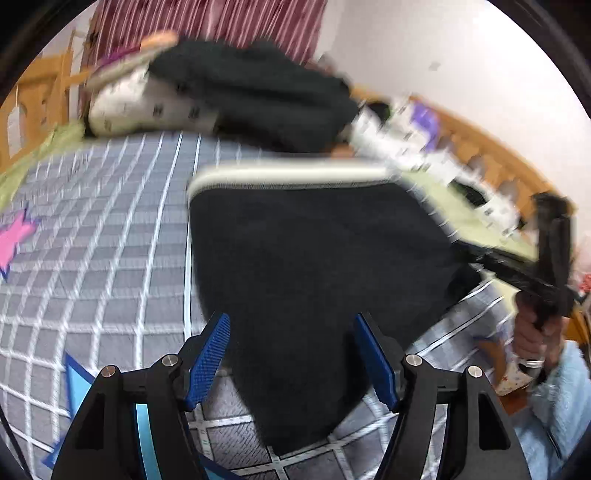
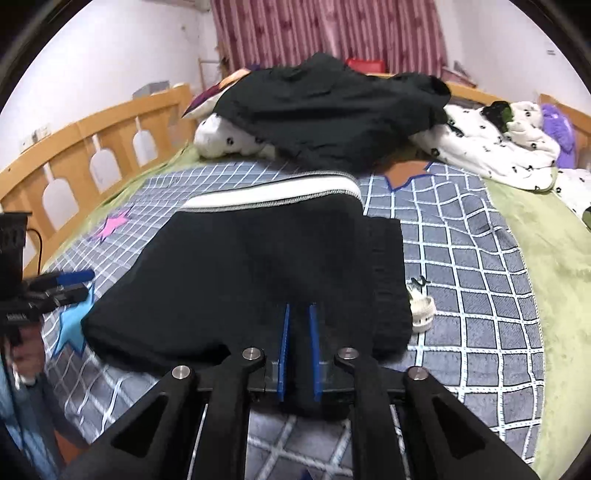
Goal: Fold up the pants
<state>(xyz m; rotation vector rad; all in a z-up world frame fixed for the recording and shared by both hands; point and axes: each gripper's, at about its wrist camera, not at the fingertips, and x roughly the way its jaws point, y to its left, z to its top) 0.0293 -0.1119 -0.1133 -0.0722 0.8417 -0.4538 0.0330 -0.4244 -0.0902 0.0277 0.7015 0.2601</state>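
Black pants (image 2: 258,266) with a white waistband (image 2: 273,195) lie folded on the grey checked bedspread (image 2: 461,266). In the left wrist view the pants (image 1: 314,258) fill the middle, blurred by motion. My left gripper (image 1: 291,354) is open, its blue pads (image 1: 208,360) spread over the near edge of the pants without holding them. It also shows in the right wrist view (image 2: 70,284) at the far left. My right gripper (image 2: 299,354) is shut on the near edge of the pants. It shows in the left wrist view (image 1: 476,258) at the right, with the hand holding it.
A pile of dark clothes (image 2: 332,110) lies on a white spotted duvet (image 2: 498,144) at the head of the bed. A wooden bed rail (image 2: 92,147) runs along the left. A white drawstring end (image 2: 421,306) lies right of the pants. Red curtains (image 2: 332,33) hang behind.
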